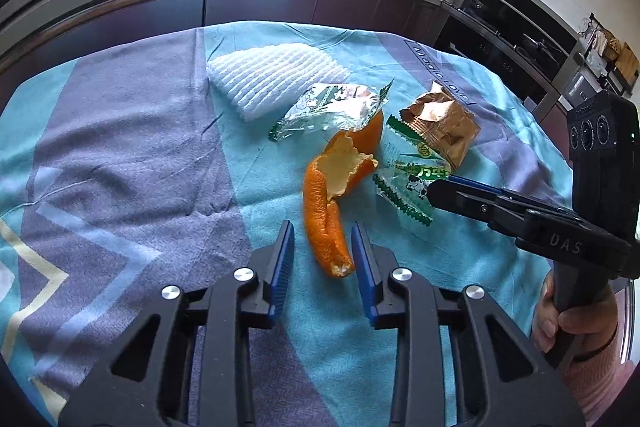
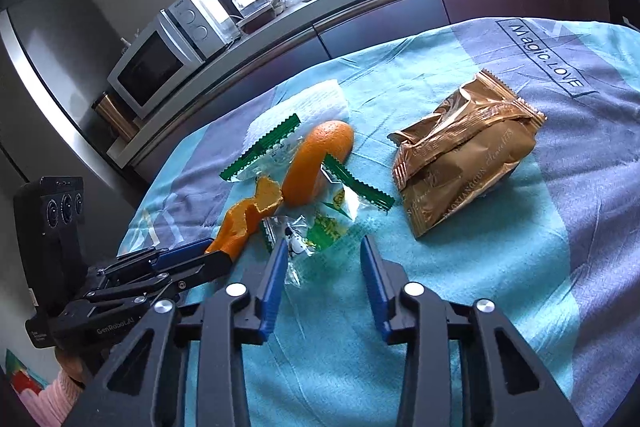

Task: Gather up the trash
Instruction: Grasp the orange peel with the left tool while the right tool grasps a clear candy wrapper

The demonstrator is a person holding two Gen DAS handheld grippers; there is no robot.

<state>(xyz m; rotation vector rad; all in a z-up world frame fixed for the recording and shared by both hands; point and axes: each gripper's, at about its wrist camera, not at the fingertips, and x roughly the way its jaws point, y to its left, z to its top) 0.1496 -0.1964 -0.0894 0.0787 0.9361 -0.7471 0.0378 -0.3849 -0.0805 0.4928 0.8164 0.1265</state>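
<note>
Between the parted left fingers (image 1: 322,251) lies the orange peel (image 1: 325,203) (unpinched); right fingers (image 2: 325,263) parted too.

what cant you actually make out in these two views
- Orange peel: its far end lies under the clear green-edged wrapper, left wrist view.
- White cloth: mostly hidden behind peel and wrappers, right wrist view.
- Gold snack bag: whether anything is inside cannot be told.
- Right gripper: whether its pad presses the nearer clear wrapper is unclear.
- Trash bin: in neither view.
</note>
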